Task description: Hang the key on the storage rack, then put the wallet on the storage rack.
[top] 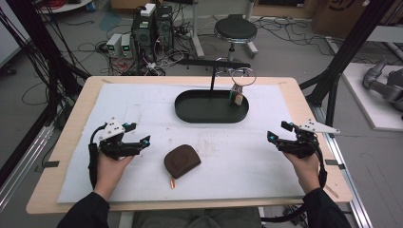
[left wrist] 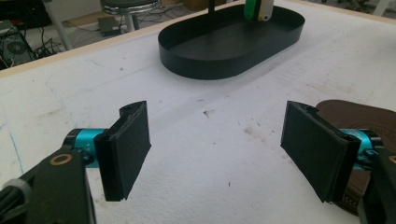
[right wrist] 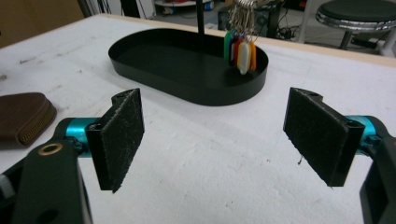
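Left tongs [top: 140,134] and right tongs [top: 278,131] held apart, empty, brown pouch [top: 181,161] between, black tray [top: 211,106] beyond on counter [top: 66,128].

Lab: computer towers [top: 152,26], floor cables [top: 90,47], stool [top: 235,29].

Black grippers [top: 139,134] with teal joints, grey triangular plates, black cables, dark sleeves [top: 85,212].

A black oval tray [top: 190,112] sits on a white mat [top: 142,102] flecked with brownish stains, over a pale wood table [top: 78,107]. The zip pouch [top: 181,160] is dark brown, and the key tags [right wrist: 240,51] are green, red, white and orange. Both grippers, left [left wrist: 215,149] and right [right wrist: 229,140], have 2 black jaws with teal fittings.
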Tool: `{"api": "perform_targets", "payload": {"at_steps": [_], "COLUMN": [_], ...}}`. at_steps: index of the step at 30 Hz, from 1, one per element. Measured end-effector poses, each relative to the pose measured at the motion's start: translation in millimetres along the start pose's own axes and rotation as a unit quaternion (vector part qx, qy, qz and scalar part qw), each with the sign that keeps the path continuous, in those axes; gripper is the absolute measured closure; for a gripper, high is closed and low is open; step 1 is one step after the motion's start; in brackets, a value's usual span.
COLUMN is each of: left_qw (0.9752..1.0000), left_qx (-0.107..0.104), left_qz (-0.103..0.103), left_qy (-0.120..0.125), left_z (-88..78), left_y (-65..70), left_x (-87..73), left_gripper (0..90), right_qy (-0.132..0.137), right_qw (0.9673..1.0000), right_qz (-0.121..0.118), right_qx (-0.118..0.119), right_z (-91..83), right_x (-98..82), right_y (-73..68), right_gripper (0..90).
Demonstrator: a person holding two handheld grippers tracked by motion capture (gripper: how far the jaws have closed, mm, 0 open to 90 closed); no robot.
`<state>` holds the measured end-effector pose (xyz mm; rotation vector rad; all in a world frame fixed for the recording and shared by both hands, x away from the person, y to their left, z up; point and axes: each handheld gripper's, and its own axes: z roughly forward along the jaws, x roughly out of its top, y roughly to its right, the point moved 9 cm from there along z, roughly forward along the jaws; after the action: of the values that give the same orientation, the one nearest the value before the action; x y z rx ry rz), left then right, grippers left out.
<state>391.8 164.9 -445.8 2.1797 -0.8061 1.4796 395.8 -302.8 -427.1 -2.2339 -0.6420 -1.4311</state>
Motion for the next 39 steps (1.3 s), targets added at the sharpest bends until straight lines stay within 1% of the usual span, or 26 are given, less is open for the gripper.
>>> {"api": "perform_targets", "payload": {"at_steps": [5,6,9,10,12,13,15,16,17,19,21,23,24,25,26,27,28,29,31,32,34,35,36,37,38,39], "left_qw": [1.0000,0.9999,0.9999,0.9998,0.9997,0.9997,0.9996,0.9992,0.9992,0.9990,0.9989,0.9987,0.9983,0.9983,0.9974,0.9974,0.9966,0.9954,0.9942,0.9942,0.9921,0.9898,0.9898,0.9878,0.9878,0.9862], "left_qx": [-0.005,-0.007,-0.015,-0.020,-0.021,-0.023,-0.029,-0.038,-0.038,-0.044,-0.047,-0.050,-0.056,-0.056,-0.067,-0.067,-0.076,-0.085,-0.090,-0.090,-0.098,-0.106,-0.106,-0.110,-0.110,-0.115], "left_qz": [0.006,0.008,0.007,0.008,0.007,0.008,0.004,-0.003,-0.003,-0.003,-0.004,-0.006,-0.011,-0.011,-0.019,-0.019,-0.024,-0.035,-0.044,-0.044,-0.059,-0.074,-0.074,-0.082,-0.082,-0.090], "left_qy": [-0.005,-0.005,0.002,0.002,0.004,0.005,0.008,0.011,0.011,0.006,-0.004,-0.007,-0.011,-0.011,-0.014,-0.014,-0.018,-0.028,-0.040,-0.040,-0.051,-0.061,-0.061,-0.074,-0.074,-0.078], "left_z": [3.2,3.2,2.8,2.8,2.7,2.6,2.2,1.6,1.6,1.4,1.6,1.7,2.1,2.1,2.9,2.9,3.1,5.4,8.8,8.8,11.6,14.4,14.4,16.7,16.7,17.8], "left_y": [4.0,4.9,7.8,9.9,11.0,11.7,13.9,16.9,16.9,18.9,22.6,24.7,28.3,28.3,33.3,33.3,36.5,41.1,45.1,45.1,49.7,54.1,54.1,58.1,58.1,60.3], "left_x": [-1.5,-1.1,0.5,0.6,0.9,1.3,1.6,1.4,1.4,-0.1,-2.9,-3.6,-4.2,-4.2,-4.6,-4.6,-5.2,-7.3,-10.0,-10.0,-12.4,-15.1,-15.1,-18.5,-18.5,-19.9], "left_gripper": [23.8,23.8,23.7,23.7,23.6,23.5,23.5,23.5,23.5,23.5,23.5,23.5,23.5,23.7,24.8,28.6,28.6,35.1,35.1,35.6,37.8,38.1,39.0,40.7,42.3,42.3], "right_qy": [0.000,0.002,0.013,0.014,0.011,0.010,0.014,0.020,0.027,0.031,0.039,0.039,0.032,0.027,0.023,0.021,0.021,0.019,0.015,0.013,0.008,0.008,0.006,0.008,0.006,0.006], "right_qw": [1.0000,1.0000,0.9998,0.9998,0.9999,0.9999,0.9997,0.9995,0.9992,0.9989,0.9981,0.9980,0.9983,0.9983,0.9983,0.9982,0.9982,0.9979,0.9975,0.9973,0.9971,0.9968,0.9966,0.9962,0.9962,0.9962], "right_qz": [-0.005,-0.008,-0.014,-0.012,-0.010,-0.013,-0.016,-0.020,-0.027,-0.029,-0.041,-0.043,-0.045,-0.048,-0.049,-0.052,-0.052,-0.059,-0.067,-0.069,-0.073,-0.077,-0.080,-0.085,-0.085,-0.085], "right_qx": [0.000,0.004,0.001,0.000,-0.001,-0.003,-0.008,-0.011,-0.015,-0.020,-0.026,-0.025,-0.021,-0.020,-0.021,-0.022,-0.022,-0.021,-0.020,-0.019,-0.017,-0.017,-0.017,-0.017,-0.017,-0.017], "right_z": [1.9,2.1,1.6,1.5,1.9,2.0,1.6,1.4,1.3,1.1,1.8,2.7,4.2,4.8,5.3,5.8,5.8,6.8,7.8,8.4,9.6,10.1,10.3,10.8,10.7,10.7], "right_x": [-3.9,-4.0,-3.1,-3.4,-4.8,-5.1,-4.3,-2.8,-1.3,-0.1,2.3,2.4,1.4,0.7,0.0,-0.4,-0.4,-0.7,-1.5,-2.0,-3.0,-3.0,-3.4,-2.8,-3.2,-3.2], "right_y": [-2.4,-2.3,0.0,0.9,3.2,4.2,5.3,5.8,6.5,6.4,7.0,7.0,6.8,6.6,6.3,6.1,6.1,5.1,3.6,3.0,1.6,1.1,0.3,0.1,-0.6,-0.6], "right_gripper": [21.6,26.1,26.1,26.0,26.0,25.8,25.5,25.4,24.7,24.5,24.5,24.6,24.9,25.0,25.2,25.3,25.3,25.2,25.5,25.6,25.9,26.1,26.3,26.7,26.9,26.9]}}
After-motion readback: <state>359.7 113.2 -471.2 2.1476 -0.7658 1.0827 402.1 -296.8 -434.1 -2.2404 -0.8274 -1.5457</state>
